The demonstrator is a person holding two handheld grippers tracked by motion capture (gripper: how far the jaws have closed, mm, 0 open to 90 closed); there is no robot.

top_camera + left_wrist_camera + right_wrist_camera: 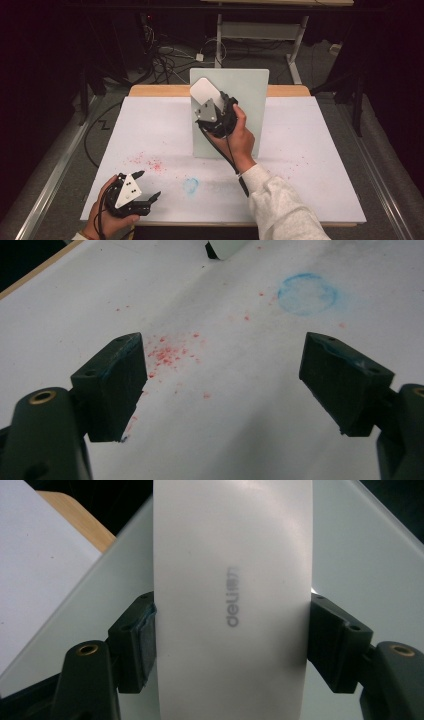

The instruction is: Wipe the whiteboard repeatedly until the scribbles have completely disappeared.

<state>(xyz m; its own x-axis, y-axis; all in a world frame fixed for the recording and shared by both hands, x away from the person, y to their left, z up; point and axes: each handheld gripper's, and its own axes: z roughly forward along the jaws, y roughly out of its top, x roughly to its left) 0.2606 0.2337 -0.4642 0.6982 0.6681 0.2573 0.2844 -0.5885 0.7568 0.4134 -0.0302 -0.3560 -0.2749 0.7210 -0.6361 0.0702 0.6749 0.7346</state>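
Near the far edge of the surface [150, 125], the right tool [214, 102] is clamped on a white eraser [232, 600] held up against the standing board [250, 100]. The eraser could slip out or knock the board over if the hand pushes too hard. The right hand [240, 137] reaches forward with the tool tipped up, while the left tool [145, 187] rests near the near left corner, spread apart and holding nothing.

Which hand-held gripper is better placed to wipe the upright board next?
Right. The right hand-held gripper is shut on the white eraser at the upright board. The left hand-held gripper is open, low over the table.
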